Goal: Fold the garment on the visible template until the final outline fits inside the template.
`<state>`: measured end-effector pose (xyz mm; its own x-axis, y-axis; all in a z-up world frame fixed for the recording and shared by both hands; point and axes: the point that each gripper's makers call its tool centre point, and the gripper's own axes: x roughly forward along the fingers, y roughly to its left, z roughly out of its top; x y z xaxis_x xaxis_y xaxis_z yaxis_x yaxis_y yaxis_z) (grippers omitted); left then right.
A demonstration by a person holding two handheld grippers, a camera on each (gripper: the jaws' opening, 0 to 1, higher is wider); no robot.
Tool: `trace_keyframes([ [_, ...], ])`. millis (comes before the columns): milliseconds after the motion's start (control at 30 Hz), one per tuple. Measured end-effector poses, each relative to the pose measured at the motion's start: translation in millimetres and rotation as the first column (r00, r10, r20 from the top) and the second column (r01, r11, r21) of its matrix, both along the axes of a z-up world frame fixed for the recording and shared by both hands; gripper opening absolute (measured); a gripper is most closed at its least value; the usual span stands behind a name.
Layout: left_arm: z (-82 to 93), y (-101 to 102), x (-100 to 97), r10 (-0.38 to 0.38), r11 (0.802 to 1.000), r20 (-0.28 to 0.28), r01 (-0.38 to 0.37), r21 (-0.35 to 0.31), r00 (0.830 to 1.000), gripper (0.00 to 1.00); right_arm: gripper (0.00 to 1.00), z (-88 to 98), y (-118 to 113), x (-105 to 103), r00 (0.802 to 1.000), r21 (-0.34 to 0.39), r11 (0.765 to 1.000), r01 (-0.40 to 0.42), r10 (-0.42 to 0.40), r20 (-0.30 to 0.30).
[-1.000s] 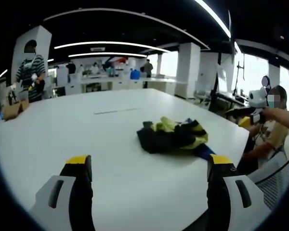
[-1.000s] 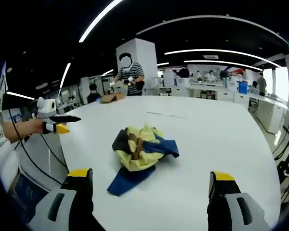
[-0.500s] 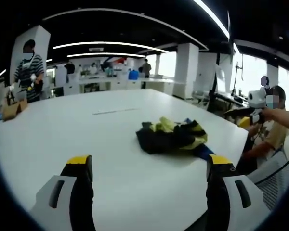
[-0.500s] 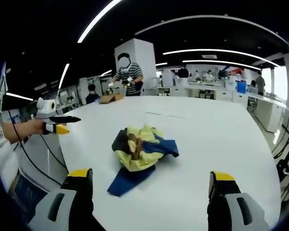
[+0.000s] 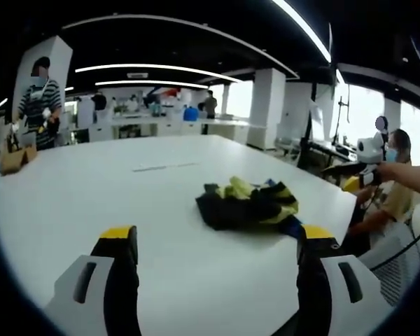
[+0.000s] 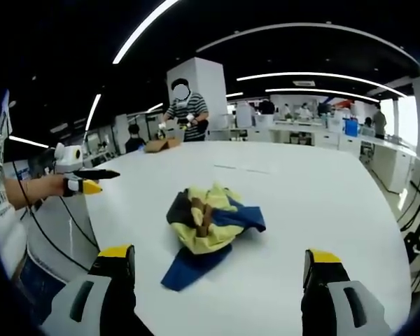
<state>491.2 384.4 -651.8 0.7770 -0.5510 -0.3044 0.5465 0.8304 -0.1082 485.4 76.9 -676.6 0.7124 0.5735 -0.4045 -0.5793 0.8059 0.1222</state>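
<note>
Garment (image 6: 206, 227): crumpled heap, yellow, black, blue, mid-table (image 6: 322, 210), ahead of my jaws. Soft, light, floppy by look; best taken at blue corner. My left gripper (image 5: 213, 245), right gripper (image 6: 217, 262): wide open, empty. Template not discernible.

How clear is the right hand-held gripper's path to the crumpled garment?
Probably clear: the right hand-held gripper is open and the garment lies crumpled ahead on bare white table, nothing between.

The garment (image 6: 208, 225) is looking like soft, matt cloth, crumpled in rough folds. The bench (image 6: 315, 203) is showing a smooth white top that is shining slightly under the lamps.
</note>
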Motion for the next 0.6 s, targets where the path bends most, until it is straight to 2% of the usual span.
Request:
trace_keyframes([
  [267, 0.9, -5, 0.9, -0.01, 1.0, 0.002, 0.01, 0.005, 1.0, 0.88, 0.91, 0.3, 4, 6, 1.0, 0.014, 1.0, -0.027, 0.027, 0.007],
  [467, 2.5, -15, 4.5, -0.034, 0.999, 0.009, 0.034, 0.009, 0.999, 0.8, 0.8, 0.1, 10, 13, 0.998, 0.021, 0.998, -0.066, 0.065, 0.013],
  [600, 7.4, -26, 10.6, -0.058, 0.997, 0.02, 0.059, -0.051, 0.998, 0.73, 0.72, -1.5, 19, 17, 0.993, 0.025, 0.993, -0.118, 0.118, 0.006],
])
